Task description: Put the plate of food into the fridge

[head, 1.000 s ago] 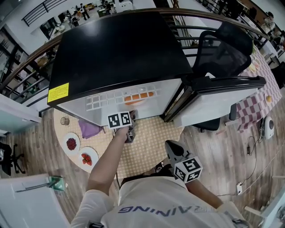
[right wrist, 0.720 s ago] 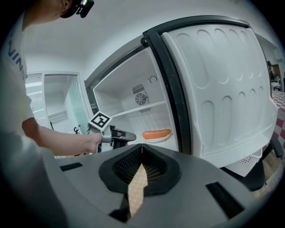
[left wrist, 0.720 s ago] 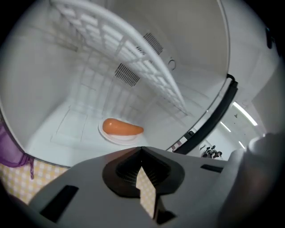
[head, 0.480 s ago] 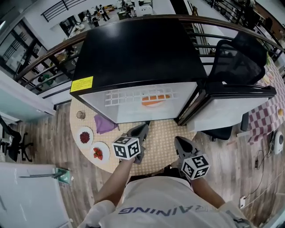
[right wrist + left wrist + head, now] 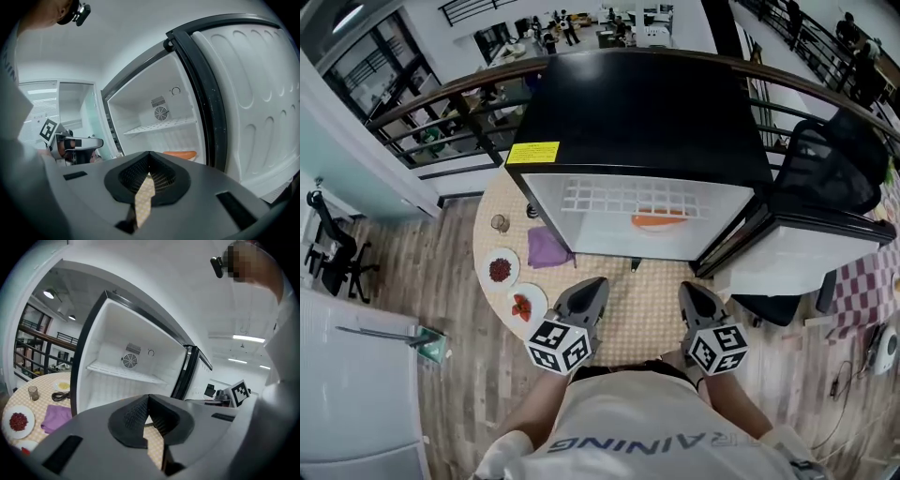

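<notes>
The plate of food [image 5: 659,220], orange, lies on the floor of the open fridge [image 5: 637,112] below the wire shelf; it also shows in the right gripper view as an orange plate [image 5: 178,154]. Both grippers are held back near my body, apart from the fridge. My left gripper [image 5: 592,282] [image 5: 148,397] is shut with nothing in it. My right gripper [image 5: 691,288] [image 5: 149,154] is also shut and holds nothing. Both point toward the fridge opening.
The fridge door [image 5: 802,253] stands open to the right. On the round table [image 5: 628,319] left of the fridge lie a purple cloth [image 5: 548,248], a plate of red berries [image 5: 500,269], a plate of strawberries [image 5: 521,306] and a glass [image 5: 500,223]. A black chair [image 5: 839,164] stands behind the door.
My left gripper has drawn back from the fridge opening toward my body and closed. The plate of food stays inside the fridge. The right gripper has barely moved.
</notes>
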